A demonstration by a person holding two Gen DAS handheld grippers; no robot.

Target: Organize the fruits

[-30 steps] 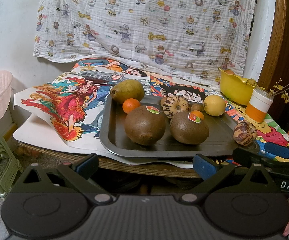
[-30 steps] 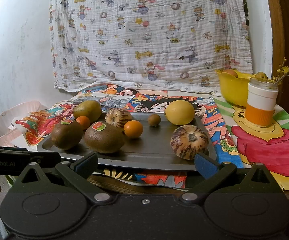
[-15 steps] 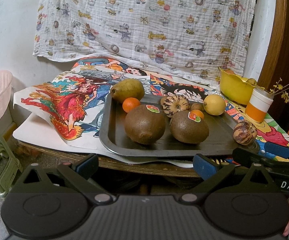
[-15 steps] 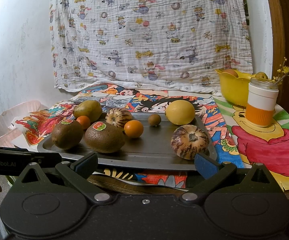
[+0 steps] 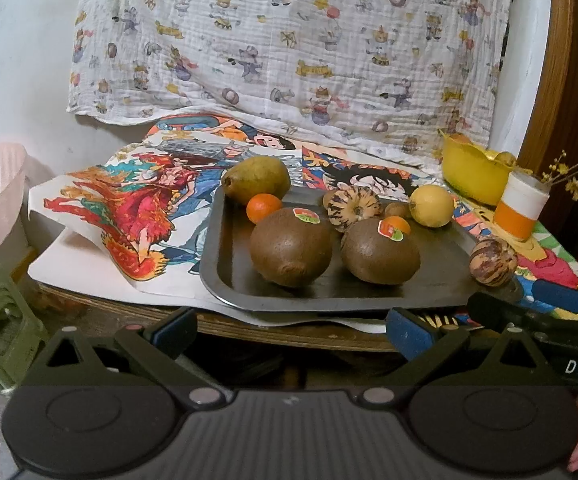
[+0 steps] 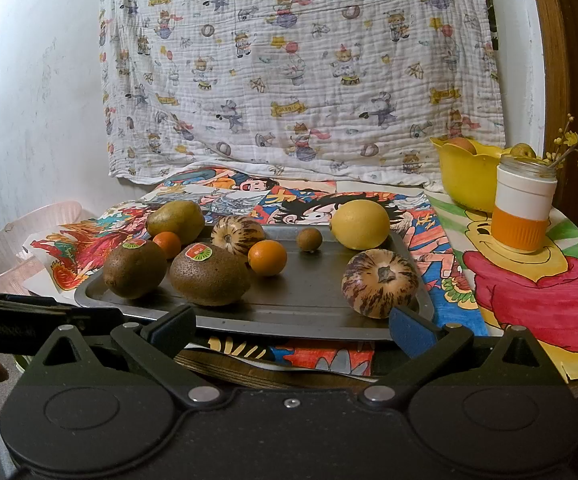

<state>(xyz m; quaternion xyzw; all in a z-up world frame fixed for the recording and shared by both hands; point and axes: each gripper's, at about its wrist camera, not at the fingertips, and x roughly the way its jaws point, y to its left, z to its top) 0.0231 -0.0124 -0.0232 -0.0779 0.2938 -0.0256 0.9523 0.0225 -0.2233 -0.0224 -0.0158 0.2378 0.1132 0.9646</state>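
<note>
dark metal tray [image 6: 321, 304] sits on a table covered with coloured cartoon drawings [image 6: 529, 280], its near edge close to the table's front edge. on the tray, seen from the right wrist view: two brown kiwis, each with a sticker, side by side at the near left, the left kiwi [image 6: 134, 269] and the right kiwi [image 6: 209, 275] just apart. a green-yellow pear [image 6: 175, 221] lies at the far left corner. a small orange [image 6: 166, 243] sits between the pear and the left kiwi. a second orange [image 6: 267, 257] lies near the middle, just beside the right kiwi. a striped fruit [image 6: 238, 235] sits behind that orange. a small brown round fruit [image 6: 309, 239] stands alone toward the far edge. a lemon [image 6: 359, 218] rests at the far right edge. a larger purple-striped fruit [image 6: 380, 283] sits at the near right corner.

off the tray, at the table's far right, a yellow bowl [image 6: 463, 178] holds some fruit, only partly visible. just in front of it stands a white and orange jar [image 6: 523, 208] with yellow-flowered twigs. a pink basket [image 6: 21, 236] stands left of the table.

left gripper [image 5: 291, 326]: jaws spread wide, nothing between them, held low in front of the table edge, clear of the tray.

right gripper [image 6: 293, 326]: jaws spread wide, empty, held at the table's front edge; its right fingertip overlaps the purple-striped fruit in view, contact cannot be told.
</note>
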